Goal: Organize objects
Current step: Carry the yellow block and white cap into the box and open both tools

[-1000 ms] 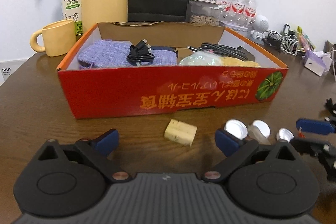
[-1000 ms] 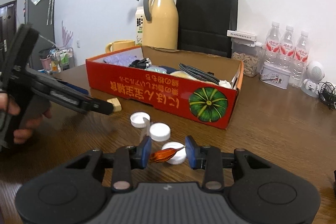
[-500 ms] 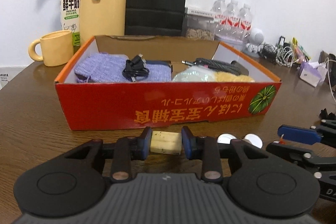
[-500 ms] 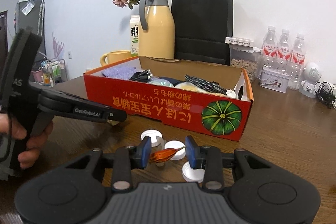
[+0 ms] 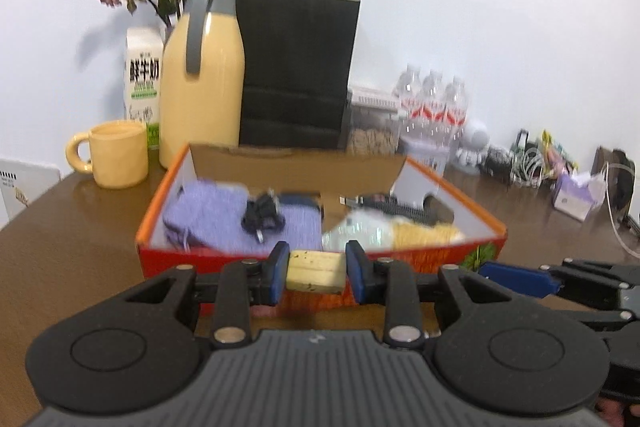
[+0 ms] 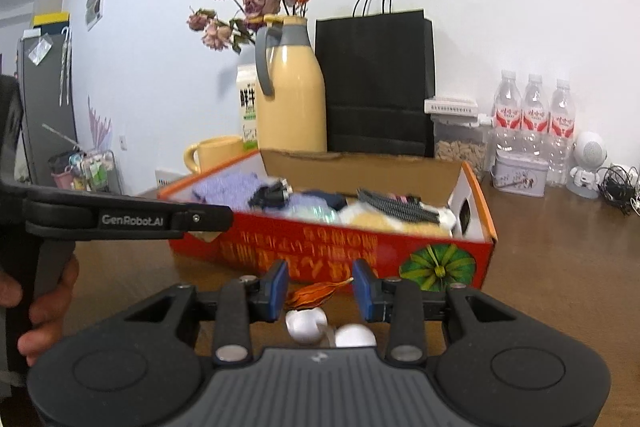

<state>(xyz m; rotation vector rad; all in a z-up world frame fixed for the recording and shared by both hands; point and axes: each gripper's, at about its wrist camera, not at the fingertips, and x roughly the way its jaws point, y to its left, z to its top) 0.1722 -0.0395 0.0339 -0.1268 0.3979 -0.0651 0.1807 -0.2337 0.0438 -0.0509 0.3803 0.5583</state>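
Note:
My left gripper (image 5: pixel 316 273) is shut on a pale yellow block (image 5: pixel 315 272), held in the air just before the near wall of the red cardboard box (image 5: pixel 432 259). My right gripper (image 6: pixel 320 289) is shut on a dried orange leaf (image 6: pixel 316 296), lifted above white bottle caps (image 6: pixel 306 321) on the table. The red box (image 6: pixel 360 247) holds a purple knitted cloth (image 5: pixel 208 215), a black cable (image 5: pixel 262 215), a black comb (image 6: pixel 394 207) and a yellow cloth (image 5: pixel 424 237). In the right wrist view the left gripper's arm (image 6: pixel 132 217) reaches in from the left, held by a hand (image 6: pixel 44 323).
Behind the box stand a yellow mug (image 5: pixel 116 153), a milk carton (image 5: pixel 144 83), a yellow thermos (image 5: pixel 202 75) with dried flowers, a black paper bag (image 5: pixel 296 75), a jar, water bottles (image 6: pixel 534 115) and a tin (image 6: pixel 520 173). Cables and a tissue pack (image 5: pixel 576 193) lie at the far right.
The left gripper shut on the yellow block and lifted it off the table toward the box. The right gripper rose with the leaf, leaving the caps below.

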